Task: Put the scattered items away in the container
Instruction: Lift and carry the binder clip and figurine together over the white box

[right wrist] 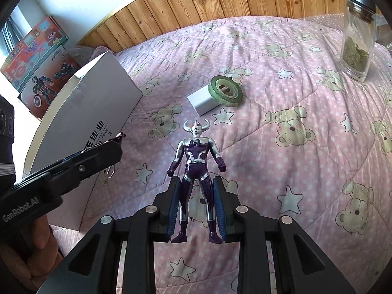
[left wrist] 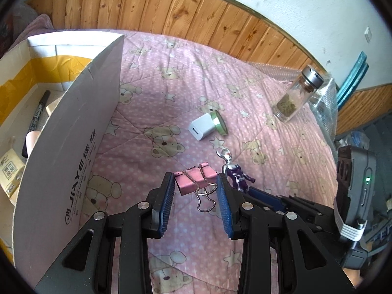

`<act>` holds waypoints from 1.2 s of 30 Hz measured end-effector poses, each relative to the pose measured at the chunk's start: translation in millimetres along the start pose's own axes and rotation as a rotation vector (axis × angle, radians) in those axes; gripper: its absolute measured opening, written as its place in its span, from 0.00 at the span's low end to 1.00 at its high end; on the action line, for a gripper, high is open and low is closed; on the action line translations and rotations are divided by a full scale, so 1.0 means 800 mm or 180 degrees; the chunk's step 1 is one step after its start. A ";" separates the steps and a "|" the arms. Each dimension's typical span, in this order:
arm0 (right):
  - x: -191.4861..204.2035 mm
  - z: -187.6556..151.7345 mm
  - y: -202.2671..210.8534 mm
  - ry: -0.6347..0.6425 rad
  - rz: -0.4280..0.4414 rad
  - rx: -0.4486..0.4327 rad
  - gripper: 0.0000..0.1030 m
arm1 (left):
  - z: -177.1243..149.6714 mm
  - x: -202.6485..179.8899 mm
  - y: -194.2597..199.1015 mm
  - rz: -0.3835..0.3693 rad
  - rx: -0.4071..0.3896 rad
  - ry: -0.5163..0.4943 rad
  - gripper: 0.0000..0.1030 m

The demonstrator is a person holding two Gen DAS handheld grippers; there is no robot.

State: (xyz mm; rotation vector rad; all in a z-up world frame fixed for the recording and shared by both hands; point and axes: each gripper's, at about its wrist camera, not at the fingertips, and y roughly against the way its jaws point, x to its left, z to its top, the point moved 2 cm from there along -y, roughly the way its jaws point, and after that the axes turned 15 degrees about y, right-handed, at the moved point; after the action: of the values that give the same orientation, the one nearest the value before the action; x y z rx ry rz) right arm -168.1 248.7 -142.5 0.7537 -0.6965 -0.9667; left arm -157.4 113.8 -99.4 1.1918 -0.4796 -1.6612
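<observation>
In the left wrist view my left gripper (left wrist: 196, 178) is shut on a pink binder clip (left wrist: 194, 179), its wire handles hanging below the pads. The white cardboard box (left wrist: 66, 147) stands just to its left, with a black marker (left wrist: 36, 115) and small packets inside. In the right wrist view my right gripper (right wrist: 196, 183) is shut on the legs of a purple and silver toy figure (right wrist: 196, 154), held above the pink bear quilt. A white charger cube (right wrist: 203, 101) and a green tape roll (right wrist: 225, 90) lie together farther back. A glass jar of dried leaves (right wrist: 357, 36) stands at the far right.
The bed's pink quilt (left wrist: 159, 93) runs to a wood-panelled wall (left wrist: 171, 9). A colourful toy carton (right wrist: 36, 56) sits behind the white box. Bubble wrap (left wrist: 323, 98) lies at the quilt's right edge. The person's hand (right wrist: 39, 245) holds the left gripper at the lower left.
</observation>
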 end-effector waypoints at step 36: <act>0.085 -0.060 0.065 0.0060 -0.0297 -0.0166 0.27 | -0.013 0.000 0.116 -0.0345 -0.0264 -0.0114 0.35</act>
State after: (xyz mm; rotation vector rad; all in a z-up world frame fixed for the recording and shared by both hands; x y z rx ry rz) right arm -79.3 218.5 -114.8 0.7538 -0.6218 -1.0576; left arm -102.8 76.3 -33.4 1.1459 -0.3700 -1.7804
